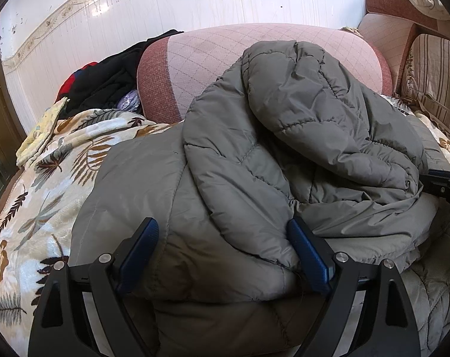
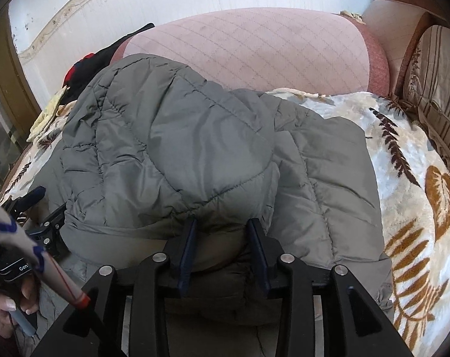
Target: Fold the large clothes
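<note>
Straddling one grey jacket (image 1: 254, 136) (folded), two hand-held grippers, left (image 1: 223, 229) and right (image 2: 222, 223), gape.

The jacket (image 1: 284, 154) lies bunched on the blanket (image 1: 46, 178) that covers the sofa seat, its folded-over part on top — the backrest cushion (image 1: 225, 50) stands behind it. A heap of clothes (image 1: 106, 80) sits at the seat's far left corner.

Bright daylight, wall glare, fisheye-warped dark corners
</note>
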A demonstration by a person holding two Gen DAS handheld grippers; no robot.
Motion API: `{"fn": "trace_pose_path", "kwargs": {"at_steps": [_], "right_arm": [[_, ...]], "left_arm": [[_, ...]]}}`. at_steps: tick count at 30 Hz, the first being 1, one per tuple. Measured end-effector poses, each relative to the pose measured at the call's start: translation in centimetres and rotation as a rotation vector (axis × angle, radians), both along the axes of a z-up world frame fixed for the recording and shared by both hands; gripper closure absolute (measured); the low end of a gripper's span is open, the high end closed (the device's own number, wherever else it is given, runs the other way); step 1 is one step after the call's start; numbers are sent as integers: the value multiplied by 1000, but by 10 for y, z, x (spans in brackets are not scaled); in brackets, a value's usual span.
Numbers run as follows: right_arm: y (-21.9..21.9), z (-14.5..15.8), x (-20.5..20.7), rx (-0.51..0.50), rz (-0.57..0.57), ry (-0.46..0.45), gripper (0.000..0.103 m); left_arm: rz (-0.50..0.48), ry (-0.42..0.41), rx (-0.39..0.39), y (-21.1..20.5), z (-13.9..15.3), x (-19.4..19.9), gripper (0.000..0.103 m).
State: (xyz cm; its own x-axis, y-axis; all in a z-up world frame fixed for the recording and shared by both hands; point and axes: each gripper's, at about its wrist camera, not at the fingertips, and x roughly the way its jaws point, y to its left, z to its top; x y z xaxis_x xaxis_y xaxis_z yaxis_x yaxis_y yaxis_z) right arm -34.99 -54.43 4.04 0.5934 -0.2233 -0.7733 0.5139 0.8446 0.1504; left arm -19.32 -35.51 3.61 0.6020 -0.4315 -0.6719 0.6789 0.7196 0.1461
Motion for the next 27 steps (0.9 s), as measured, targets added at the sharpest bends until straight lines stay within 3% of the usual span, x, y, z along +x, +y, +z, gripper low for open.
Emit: {"fn": "trace_pose_path", "kwargs": {"at_steps": [5,9,16,27], "right_arm": [[0,22,-9,-36,-26,-83,63],[14,38,-10,-59,29,-167,63],[32,10,13,-15,114,-67,63],[31,0,13,-7,110,-50,62]], "left_arm": [[0,0,1,0,0,0,14],[0,0,1,0,0,0,14],[0,0,1,0,0,0,14],[3,2,4,0,0,0,13]]}}
